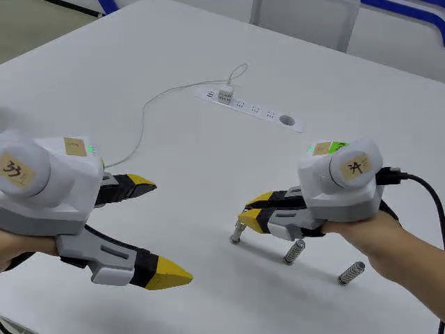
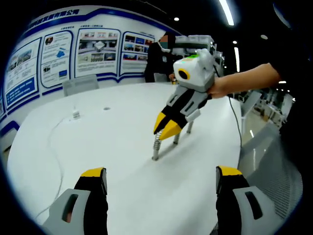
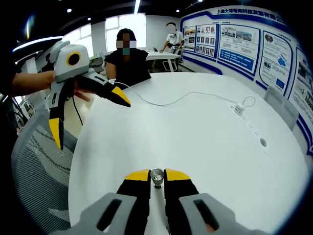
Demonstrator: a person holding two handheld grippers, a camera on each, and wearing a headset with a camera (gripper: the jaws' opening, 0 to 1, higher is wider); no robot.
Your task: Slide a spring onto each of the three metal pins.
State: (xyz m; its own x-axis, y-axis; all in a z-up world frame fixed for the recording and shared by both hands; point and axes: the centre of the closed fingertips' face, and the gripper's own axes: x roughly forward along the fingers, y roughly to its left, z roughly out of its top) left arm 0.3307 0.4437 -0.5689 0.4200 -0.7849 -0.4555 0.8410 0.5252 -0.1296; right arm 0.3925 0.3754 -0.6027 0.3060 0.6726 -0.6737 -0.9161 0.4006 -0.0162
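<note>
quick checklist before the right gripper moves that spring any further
1. Right gripper shut on the spring: ok.
2. Spring threaded over the pin: ok.
3. Spring pushed down to the pin's base: not ok, bare pin shows below it.
4. Second pin and third pin carry springs: ok.
5. Left gripper open, apart from the pins: ok.

White power strip [image 1: 254, 109] on white table [image 1: 139, 56], far side; small charger [image 1: 224, 95] plugged at left end, thin white cable [image 1: 143, 122] trailing off it. Blue-framed posters [image 3: 234, 41] on wall.
</note>
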